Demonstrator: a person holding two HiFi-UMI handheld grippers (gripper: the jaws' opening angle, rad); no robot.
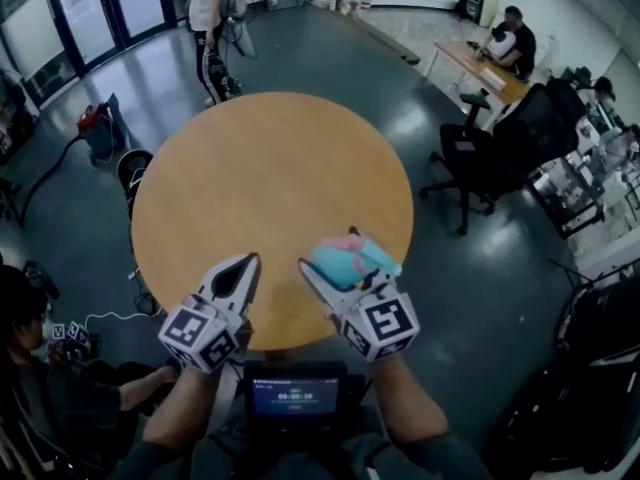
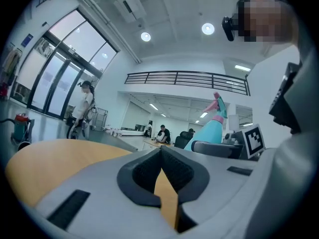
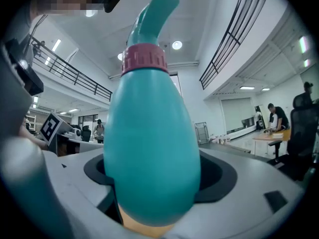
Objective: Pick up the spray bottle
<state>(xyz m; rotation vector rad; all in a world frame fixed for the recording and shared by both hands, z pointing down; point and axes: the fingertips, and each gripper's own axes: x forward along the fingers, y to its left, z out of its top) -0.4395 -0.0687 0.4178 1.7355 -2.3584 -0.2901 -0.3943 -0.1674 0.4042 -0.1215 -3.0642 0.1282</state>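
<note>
The teal spray bottle with a pink collar and teal nozzle is off the round wooden table, held above its near edge. My right gripper is shut on the bottle's wide body; in the right gripper view the bottle stands upright between the dark pads and fills the middle. My left gripper hovers beside it to the left, shut, with nothing in it; its jaws meet in a point. From the left gripper view the bottle shows to the right.
A person stands beyond the table. People sit at a desk at the upper right, near a black office chair. A red vacuum stands on the floor at left. Another person sits at the lower left.
</note>
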